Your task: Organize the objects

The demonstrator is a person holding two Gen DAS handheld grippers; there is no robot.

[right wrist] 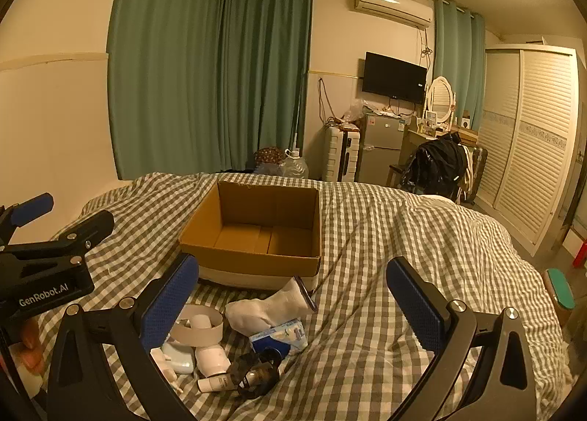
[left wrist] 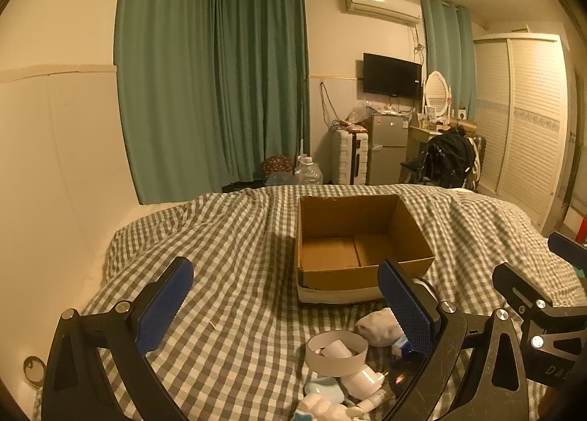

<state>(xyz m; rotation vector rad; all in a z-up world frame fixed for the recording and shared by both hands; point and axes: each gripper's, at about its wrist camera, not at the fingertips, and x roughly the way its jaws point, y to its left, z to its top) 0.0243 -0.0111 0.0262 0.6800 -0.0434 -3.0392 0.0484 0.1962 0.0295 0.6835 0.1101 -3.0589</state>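
Open box, clutter in front

The cardboard box (right wrist: 253,230) gapes unobstructed from above; small items (right wrist: 234,340) crowd the checked bedspread (right wrist: 403,230) just before it, right side bare.

Bed (right wrist: 385,237) spread with a rumpled green-and-white checked cover, filling the lower half of both views. Open cardboard box (right wrist: 256,230) at centre frame, sitting directly on the cover. Just below it, toward the bottom edge, a loose cluster: white sock (right wrist: 268,307), tissue pack (right wrist: 280,335), paper ring (right wrist: 198,329), small white bottles (right wrist: 212,358) and a dark tangle (right wrist: 256,371), possibly a strap.
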